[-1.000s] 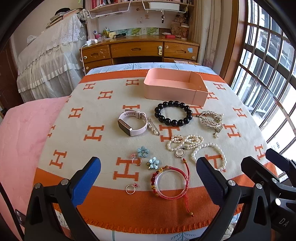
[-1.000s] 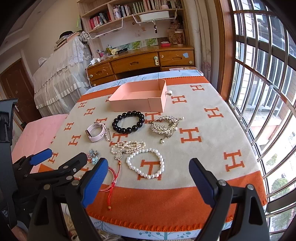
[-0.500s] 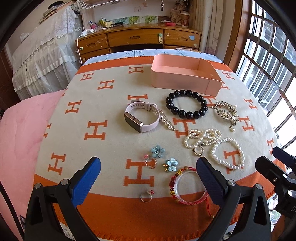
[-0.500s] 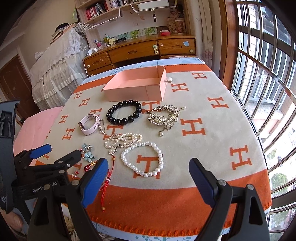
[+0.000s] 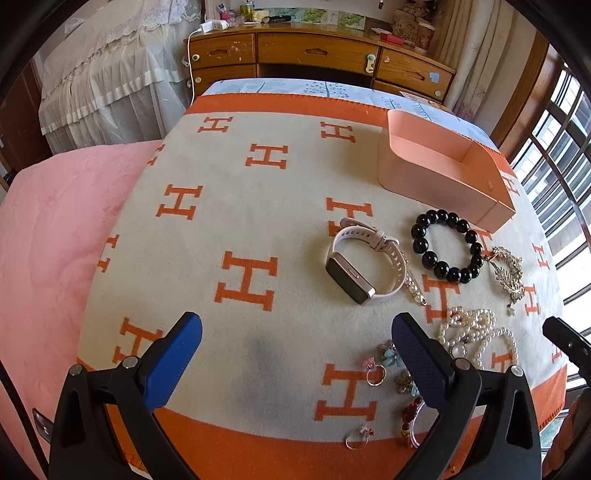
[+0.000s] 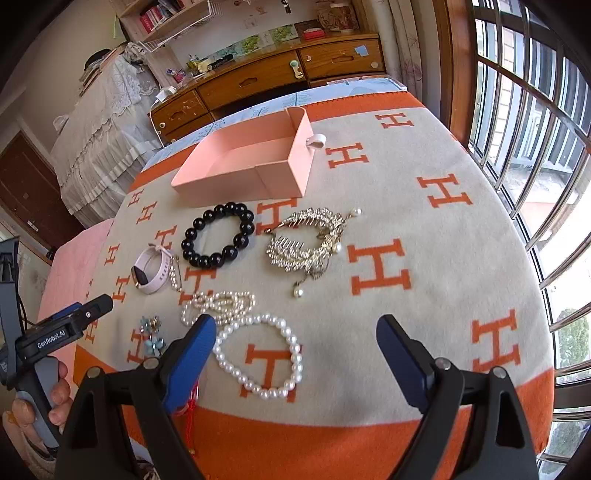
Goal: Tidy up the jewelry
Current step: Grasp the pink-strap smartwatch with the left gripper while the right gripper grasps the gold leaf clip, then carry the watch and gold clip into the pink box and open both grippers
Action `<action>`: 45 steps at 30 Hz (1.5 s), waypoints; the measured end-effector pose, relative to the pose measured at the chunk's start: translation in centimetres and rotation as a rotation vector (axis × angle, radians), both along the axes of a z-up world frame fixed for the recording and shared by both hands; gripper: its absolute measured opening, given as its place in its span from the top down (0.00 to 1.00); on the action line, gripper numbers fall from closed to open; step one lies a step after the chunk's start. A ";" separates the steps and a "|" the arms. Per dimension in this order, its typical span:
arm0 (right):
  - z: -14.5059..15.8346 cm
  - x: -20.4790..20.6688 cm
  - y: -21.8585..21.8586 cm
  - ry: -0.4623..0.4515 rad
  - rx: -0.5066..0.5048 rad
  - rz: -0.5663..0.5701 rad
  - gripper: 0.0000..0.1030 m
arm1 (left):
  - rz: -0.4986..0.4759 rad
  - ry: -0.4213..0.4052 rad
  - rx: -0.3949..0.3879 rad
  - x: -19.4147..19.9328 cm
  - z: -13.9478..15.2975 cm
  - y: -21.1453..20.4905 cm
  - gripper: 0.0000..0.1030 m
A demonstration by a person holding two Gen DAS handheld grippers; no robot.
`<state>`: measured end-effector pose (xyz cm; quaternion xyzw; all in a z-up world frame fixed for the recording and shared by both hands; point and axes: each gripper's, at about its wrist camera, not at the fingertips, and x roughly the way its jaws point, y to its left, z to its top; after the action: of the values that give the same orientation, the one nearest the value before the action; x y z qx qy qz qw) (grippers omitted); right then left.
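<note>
wooden dresser (image 5: 317, 51), lace-covered bed (image 5: 107, 85), barred window (image 6: 524, 122)

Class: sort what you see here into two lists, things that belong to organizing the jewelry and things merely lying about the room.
Belongs to the job: pink box, black bead bracelet, pearl bracelet, watch, gold hair comb, rings.

Just lying about: wooden desk, books, lace-covered furniture.
</note>
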<state>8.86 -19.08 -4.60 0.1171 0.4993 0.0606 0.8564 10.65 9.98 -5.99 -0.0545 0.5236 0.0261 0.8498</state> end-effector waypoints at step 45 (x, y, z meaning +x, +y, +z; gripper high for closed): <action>2.3 8.2 1.3 0.142 -0.118 0.146 0.96 | -0.252 0.151 0.032 8.5 -0.7 -2.7 0.96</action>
<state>17.10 -17.78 -2.34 0.0337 0.5684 0.0849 0.8177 19.16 7.24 -6.67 0.0273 0.5884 -0.0685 0.8052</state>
